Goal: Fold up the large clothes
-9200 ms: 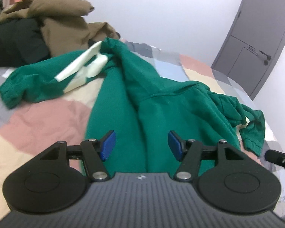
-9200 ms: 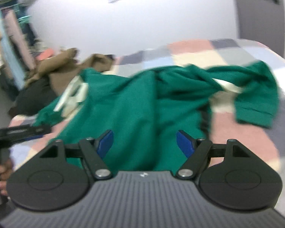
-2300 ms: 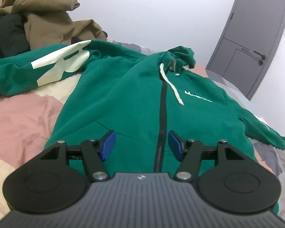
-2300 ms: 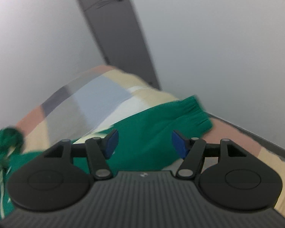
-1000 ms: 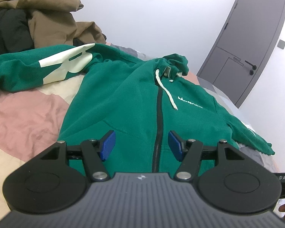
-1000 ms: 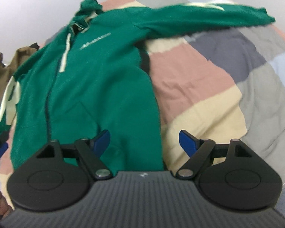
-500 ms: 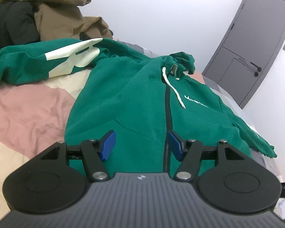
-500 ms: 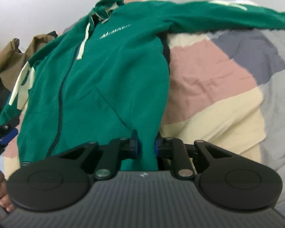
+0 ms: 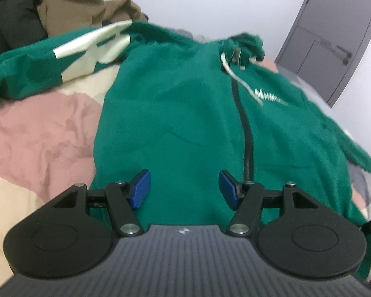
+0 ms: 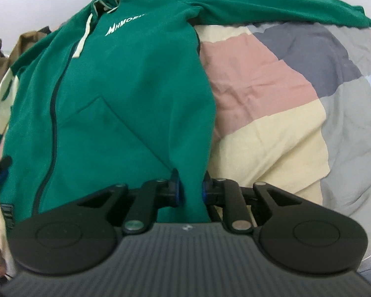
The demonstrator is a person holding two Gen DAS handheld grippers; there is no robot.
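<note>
A green zip hoodie (image 10: 126,94) lies front-up, sleeves spread, on a patchwork bedspread (image 10: 272,94). The right gripper (image 10: 190,185), its jaws having just been closing, pinches the hoodie's lower hem corner between its pads. The left gripper (image 9: 183,188) hangs over the hem with jaws apart, gripping nothing.

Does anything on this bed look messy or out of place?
The green hoodie lies mostly flat, but its hood is bunched, and a brown and black clothes heap sits crumpled behind one sleeve.
</note>
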